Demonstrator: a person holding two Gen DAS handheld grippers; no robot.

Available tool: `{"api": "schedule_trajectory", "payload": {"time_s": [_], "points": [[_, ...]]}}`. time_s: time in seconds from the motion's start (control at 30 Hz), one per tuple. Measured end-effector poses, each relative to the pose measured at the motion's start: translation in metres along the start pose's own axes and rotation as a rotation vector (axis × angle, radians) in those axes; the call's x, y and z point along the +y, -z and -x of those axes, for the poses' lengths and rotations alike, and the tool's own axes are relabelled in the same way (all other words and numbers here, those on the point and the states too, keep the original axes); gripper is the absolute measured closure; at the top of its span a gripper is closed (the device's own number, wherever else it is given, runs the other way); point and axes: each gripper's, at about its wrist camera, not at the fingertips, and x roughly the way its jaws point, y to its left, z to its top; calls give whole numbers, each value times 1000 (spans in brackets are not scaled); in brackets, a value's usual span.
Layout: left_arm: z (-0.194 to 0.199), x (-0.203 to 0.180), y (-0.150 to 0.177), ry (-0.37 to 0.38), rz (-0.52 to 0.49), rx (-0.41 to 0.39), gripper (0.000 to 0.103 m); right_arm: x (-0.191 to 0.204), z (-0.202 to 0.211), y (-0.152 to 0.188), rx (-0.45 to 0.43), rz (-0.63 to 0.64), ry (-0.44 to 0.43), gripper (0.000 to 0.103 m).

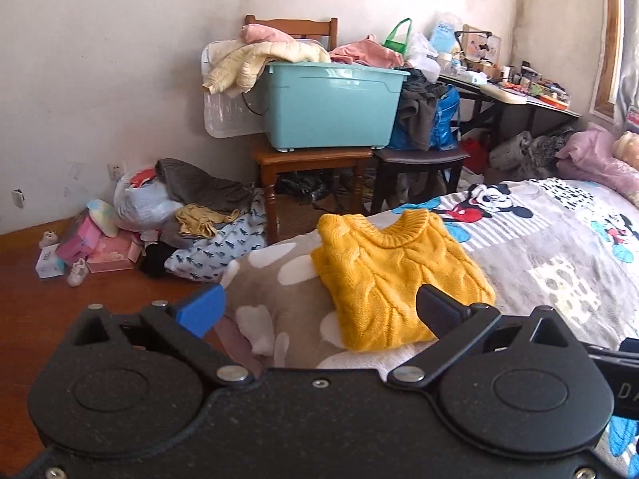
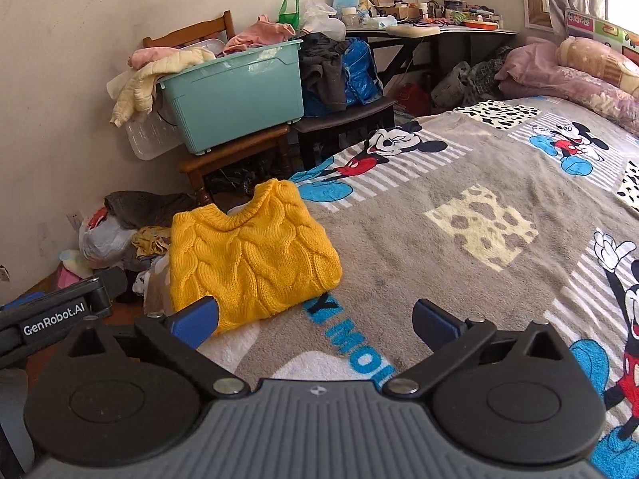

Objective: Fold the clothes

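A yellow cable-knit sweater lies folded into a compact rectangle at the corner of the bed, collar toward the far edge. It also shows in the right wrist view. My left gripper is open and empty, hovering just short of the sweater's near edge. My right gripper is open and empty, to the right of the sweater over the Mickey Mouse blanket. Part of the left gripper's body shows at the left of the right wrist view.
A teal bin piled with clothes stands on a wooden chair beyond the bed. Loose clothes and bags lie on the floor at left. A cluttered desk and pillows are at the far right.
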Motion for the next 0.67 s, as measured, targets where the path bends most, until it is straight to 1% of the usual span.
{"api": "schedule_trajectory", "payload": {"time_s": [0.07, 0.17, 0.2, 0.27, 0.3, 0.4, 0.5, 0.67], "points": [[8, -2, 1, -19, -28, 22, 0, 3, 12, 4, 4, 11, 5, 0], [18, -7, 9, -49, -75, 26, 0, 4, 28, 8, 6, 26, 9, 0], [20, -6, 11, -43, -74, 38, 0, 6, 34, 9, 5, 34, 14, 0], [24, -4, 13, -2, -63, 68, 0, 6, 43, 12, 6, 35, 10, 0], [27, -3, 13, 3, -61, 70, 0, 6, 46, 14, 3, 32, 9, 0], [37, 0, 14, -9, -63, 53, 0, 7, 54, 19, -3, 19, 8, 0], [46, 3, 17, -3, -68, 34, 0, 11, 61, 25, 2, 13, -4, 0], [56, 6, 19, -25, -80, 9, 1, 15, 72, 32, 4, 2, -21, 0]]}}
